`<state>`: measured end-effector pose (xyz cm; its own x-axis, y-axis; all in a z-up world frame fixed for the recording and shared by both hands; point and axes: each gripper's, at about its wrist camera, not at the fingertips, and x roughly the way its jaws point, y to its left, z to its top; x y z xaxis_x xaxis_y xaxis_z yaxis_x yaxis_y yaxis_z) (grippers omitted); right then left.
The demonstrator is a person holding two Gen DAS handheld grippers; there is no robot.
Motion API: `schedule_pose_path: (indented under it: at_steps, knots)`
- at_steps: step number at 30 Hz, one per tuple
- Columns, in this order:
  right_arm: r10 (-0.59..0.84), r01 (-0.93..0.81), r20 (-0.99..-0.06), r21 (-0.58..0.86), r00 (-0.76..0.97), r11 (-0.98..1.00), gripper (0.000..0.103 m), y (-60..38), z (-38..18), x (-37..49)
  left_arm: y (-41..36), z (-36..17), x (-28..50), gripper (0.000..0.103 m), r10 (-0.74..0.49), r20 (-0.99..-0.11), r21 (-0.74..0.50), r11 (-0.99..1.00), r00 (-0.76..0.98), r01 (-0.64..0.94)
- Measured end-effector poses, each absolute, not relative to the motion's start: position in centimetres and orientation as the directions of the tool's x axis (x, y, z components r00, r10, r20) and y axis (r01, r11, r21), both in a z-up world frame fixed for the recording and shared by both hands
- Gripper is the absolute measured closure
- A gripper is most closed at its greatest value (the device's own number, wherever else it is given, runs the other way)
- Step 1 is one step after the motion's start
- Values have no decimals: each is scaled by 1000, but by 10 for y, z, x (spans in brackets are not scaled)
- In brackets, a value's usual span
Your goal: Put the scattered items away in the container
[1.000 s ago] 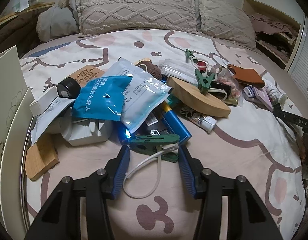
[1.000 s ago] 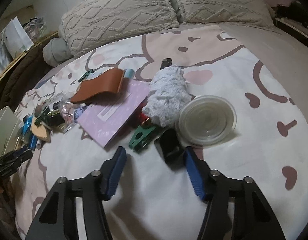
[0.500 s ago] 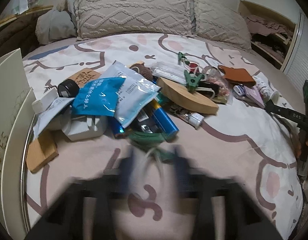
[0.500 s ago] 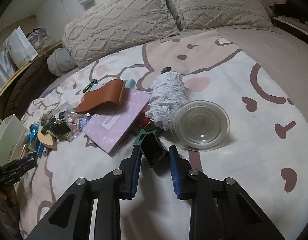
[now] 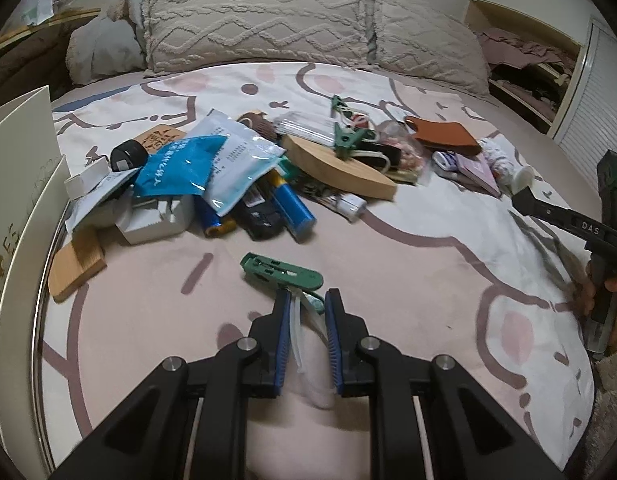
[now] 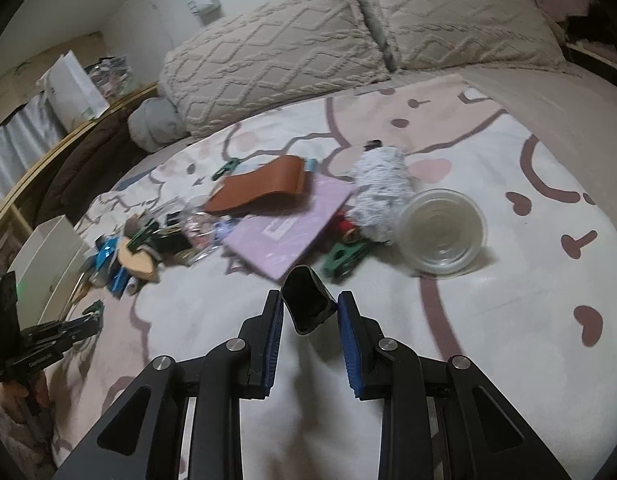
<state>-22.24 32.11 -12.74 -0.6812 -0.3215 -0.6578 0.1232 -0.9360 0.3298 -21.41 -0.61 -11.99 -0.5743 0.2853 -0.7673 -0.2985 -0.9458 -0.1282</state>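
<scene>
My left gripper [image 5: 306, 300] is shut on a green clothes peg [image 5: 282, 272] with a white cord [image 5: 298, 336] and holds it above the bed, near the pile of scattered items [image 5: 228, 176]. A white box [image 5: 16, 208], the container, stands at the far left. My right gripper [image 6: 310, 304] is shut on a small black case [image 6: 308, 300], lifted off the sheet. Behind it lie a green peg [image 6: 344, 256], a clear round lid [image 6: 444, 232], a lilac booklet [image 6: 284, 232], a brown leather pouch [image 6: 260, 192] and a grey fluffy roll [image 6: 382, 188].
Large knitted pillows [image 5: 260, 28] line the head of the bed. A wooden boat-shaped piece [image 5: 340, 168], blue packets [image 5: 180, 168], blue tubes [image 5: 292, 208] and a wooden block [image 5: 74, 264] lie in the pile. The other gripper [image 5: 580, 224] shows at the right edge.
My left gripper closed on the green peg and cord and pulled it back from the pile. My right gripper closed on the black case and lifted it.
</scene>
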Motion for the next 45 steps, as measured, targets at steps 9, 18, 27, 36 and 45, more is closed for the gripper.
schedule_pose_path:
  at_steps: [9, 18, 27, 36, 45]
  knots:
    - [-372, 217, -645, 310, -668, -926, 74, 289, -118, -204, 17, -115, -189, 86, 342, -770, -144, -915, -538, -377]
    - [-454, 285, -639, 356, -621, -890, 74, 271, -122, -171, 50, -109, -167, 86, 419, -762, -149, -855, -493, -497]
    - [-501, 340, -670, 369, -548, -865, 74, 248, -137, -159, 57, -112, -164, 79, 416, -775, -145, -850, -475, -507]
    - [-509, 331, -678, 386, -531, -861, 74, 249, -141, -159, 47, -107, -166, 39, 383, -771, -121, -873, -509, -472]
    - [-499, 335, -688, 371, -528, -866, 74, 247, -141, -158, 42, -102, -170, 39, 395, -738, -167, -893, -548, -418]
